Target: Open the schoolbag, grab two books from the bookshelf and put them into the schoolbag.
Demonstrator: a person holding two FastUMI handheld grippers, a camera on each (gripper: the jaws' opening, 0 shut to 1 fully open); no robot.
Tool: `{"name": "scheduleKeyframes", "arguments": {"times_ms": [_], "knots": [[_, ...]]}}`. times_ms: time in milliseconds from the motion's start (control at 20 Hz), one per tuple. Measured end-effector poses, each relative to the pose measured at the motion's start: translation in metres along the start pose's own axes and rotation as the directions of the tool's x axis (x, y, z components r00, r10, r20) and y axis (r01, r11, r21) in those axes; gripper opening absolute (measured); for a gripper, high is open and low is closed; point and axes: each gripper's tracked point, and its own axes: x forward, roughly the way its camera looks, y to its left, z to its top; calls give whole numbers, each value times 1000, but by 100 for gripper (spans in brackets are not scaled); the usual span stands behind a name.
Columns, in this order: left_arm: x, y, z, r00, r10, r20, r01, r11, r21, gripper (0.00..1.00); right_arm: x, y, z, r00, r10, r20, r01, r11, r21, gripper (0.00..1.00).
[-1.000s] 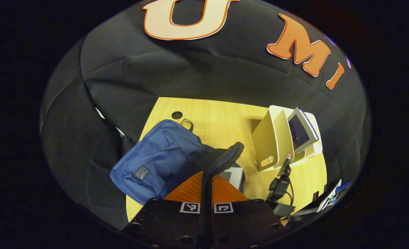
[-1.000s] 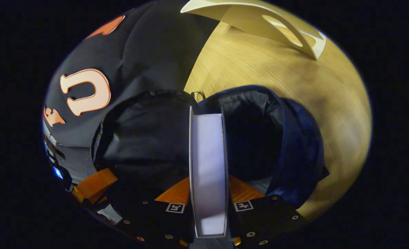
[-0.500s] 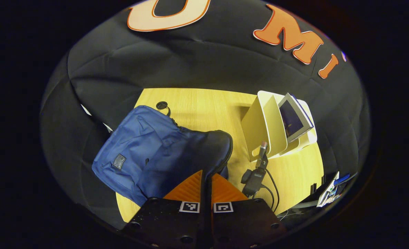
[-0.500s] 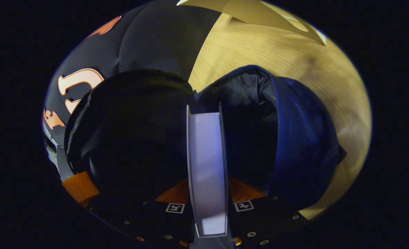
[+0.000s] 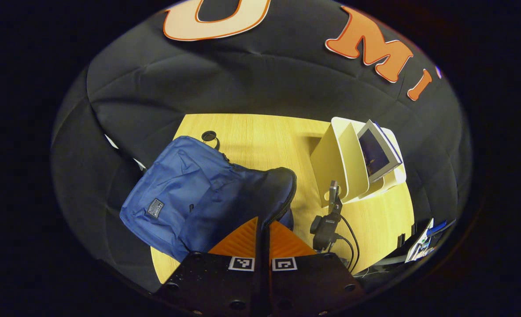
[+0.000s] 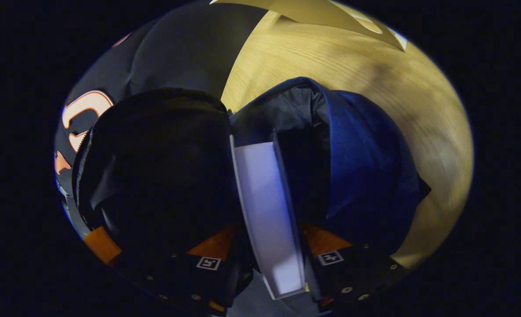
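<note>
My left claw [image 5: 264, 229] is pinching the zippered rim of the blue fabric schoolbag [image 5: 185, 198], which slumps at the left edge of the pale wooden surface [image 5: 264, 141]; I hold the flap up so the mouth gapes. My right claw [image 6: 269, 246] is clamped on a thick white-edged book [image 6: 264, 207], spine down, its far end already inside the bag's dark lining. At the right edge, the cream bookshelf [image 5: 344, 163] holds another dark-covered book [image 5: 377, 152].

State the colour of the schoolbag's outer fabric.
Blue; the schoolbag shows it best in the left gripper view, lying on the wooden table.
</note>
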Motion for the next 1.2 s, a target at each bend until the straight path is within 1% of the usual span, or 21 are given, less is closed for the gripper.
{"name": "scheduleKeyframes", "arguments": {"times_ms": [50,100,150,200,250,300,350,450,550,700,800,850,950,1000,1050,1100,1150,1200], "knots": [[-1,2,1,1000,6,8,-6,1000,-3,0,0,3,-1,1000,15,7,-15,1000,-24,74],[-2,3,4,1000,8,11,-8,1000,-4,0,-1,0,-1,1000,9,7,-9,999,-36,78],[-2,3,4,1000,10,15,-10,1000,-11,0,-2,2,-4,1000,20,-5,-20,999,-33,78],[-3,2,2,1000,10,10,-9,1000,-8,0,-3,1,-3,1000,23,-4,-23,999,-26,77],[-4,0,1,1000,4,8,-4,1000,-15,0,0,5,-3,999,40,2,-40,998,-41,57],[-5,-3,0,1000,-1,3,1,1000,-15,0,2,0,-5,1000,24,-2,-24,999,-49,68],[-5,-3,-1,1000,-1,3,1,1000,-8,0,4,2,-11,999,32,-19,-33,998,-49,59],[-8,-7,0,1000,2,4,-2,1000,12,0,7,3,-20,999,36,-39,-38,997,-62,51],[-7,-10,-2,1000,-1,-3,1,1000,24,0,8,0,-20,999,37,-28,-39,996,-82,48],[-7,-12,-2,1000,-8,-3,8,999,33,0,8,1,-19,999,38,-30,-40,997,-61,47],[-9,-10,0,1000,-2,7,2,1000,29,0,11,0,-17,1000,11,-28,-13,998,-66,49],[-9,-8,0,1000,-2,7,2,1000,26,0,14,-3,-17,1000,-10,-25,8,997,-75,53],[-11,-5,1,1000,-1,13,1,1000,15,0,15,-6,-19,998,-39,-57,34,996,-79,47],[-12,-2,3,1000,2,19,-2,1000,9,0,8,-8,-20,996,-50,-77,44,996,-82,51],[-12,-1,3,1000,1,22,-1,1000,2,0,4,-10,-19,995,-66,-76,59,994,-87,60],[-13,1,4,1000,5,25,-5,1000,-2,0,-4,-9,-18,995,-65,-81,57,994,-91,79],[-13,1,5,1000,6,24,-6,1000,-6,0,-14,-10,-19,993,-72,-90,64,993,-97,85],[-13,2,4,1000,6,21,-6,1000,-12,0,-23,-9,-17,994,-66,-89,56,992,-114,88]]}}
